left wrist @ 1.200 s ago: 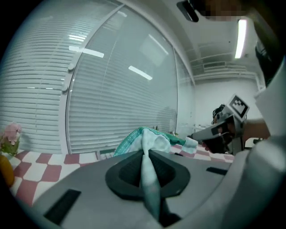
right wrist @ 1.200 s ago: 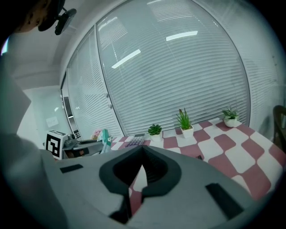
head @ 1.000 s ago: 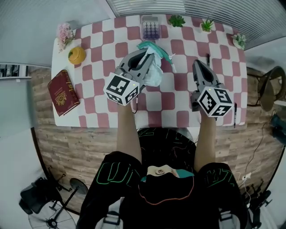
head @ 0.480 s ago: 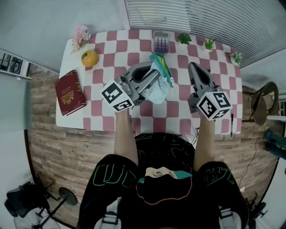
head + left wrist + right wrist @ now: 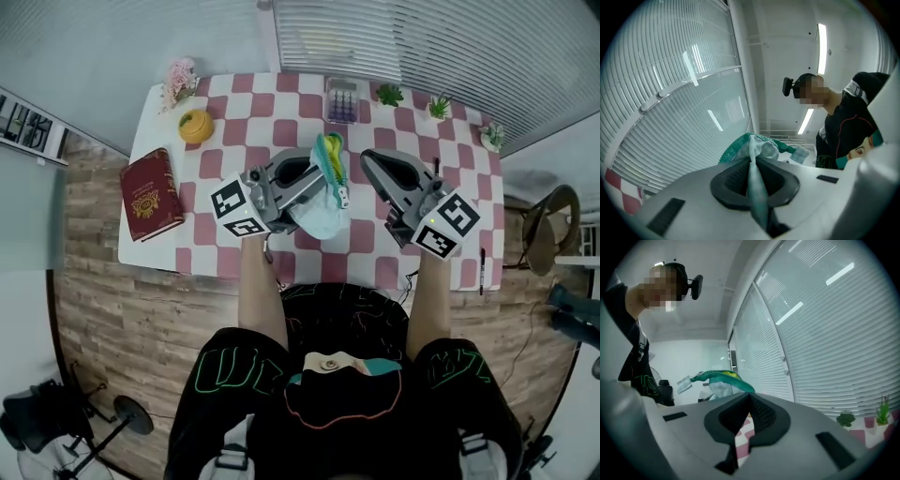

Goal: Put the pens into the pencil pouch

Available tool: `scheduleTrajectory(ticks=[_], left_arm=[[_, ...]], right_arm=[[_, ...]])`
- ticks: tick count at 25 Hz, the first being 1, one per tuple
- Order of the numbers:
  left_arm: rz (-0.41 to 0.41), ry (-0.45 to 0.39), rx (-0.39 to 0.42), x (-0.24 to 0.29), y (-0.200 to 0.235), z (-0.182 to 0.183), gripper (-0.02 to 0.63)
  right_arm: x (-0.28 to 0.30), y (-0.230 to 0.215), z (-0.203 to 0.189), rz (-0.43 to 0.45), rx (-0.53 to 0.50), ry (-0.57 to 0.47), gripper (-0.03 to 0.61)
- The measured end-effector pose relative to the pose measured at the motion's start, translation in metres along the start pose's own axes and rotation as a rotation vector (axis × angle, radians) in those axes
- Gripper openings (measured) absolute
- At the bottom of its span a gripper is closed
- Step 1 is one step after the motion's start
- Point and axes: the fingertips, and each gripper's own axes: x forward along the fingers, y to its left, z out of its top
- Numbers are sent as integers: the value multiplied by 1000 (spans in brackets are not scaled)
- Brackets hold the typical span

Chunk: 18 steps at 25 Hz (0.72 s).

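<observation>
Pinching teal-white pouch (image 5: 320, 202) w/ green zip — left hand-held gripper (image 5: 751, 174), right hand-held gripper (image 5: 747, 402) closed, empty

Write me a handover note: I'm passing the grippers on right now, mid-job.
Left gripper: shut on a fold of the pencil pouch, held up above the table.
Right gripper: shut, empty, beside the pouch.
Pens: one pen lies at the table's right edge.
Done: pouch picked up; whether any pen is inside cannot be seen.
Left: get that pen into the pouch.
</observation>
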Motion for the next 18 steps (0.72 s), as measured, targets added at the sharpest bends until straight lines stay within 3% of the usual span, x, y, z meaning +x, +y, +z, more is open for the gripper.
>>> scheduleTrajectory(ticks=[2, 5, 8, 11, 18], left_arm=[[-18, 8, -12, -2, -3, -2, 21], [-37, 12, -29, -4, -4, -5, 21], [-63, 4, -43, -4, -5, -4, 21], [-98, -6, -63, -3, -8, -3, 21], [-211, 23, -109, 4, -23, -9, 21]], right_arm=[[5, 14, 1, 83, -3, 1, -2], [9, 30, 0, 191, 7, 15, 86], [7, 35, 2, 236, 17, 6, 97], [4, 35, 7, 271, 61, -20, 147], [7, 42, 1, 312, 93, -1, 166]])
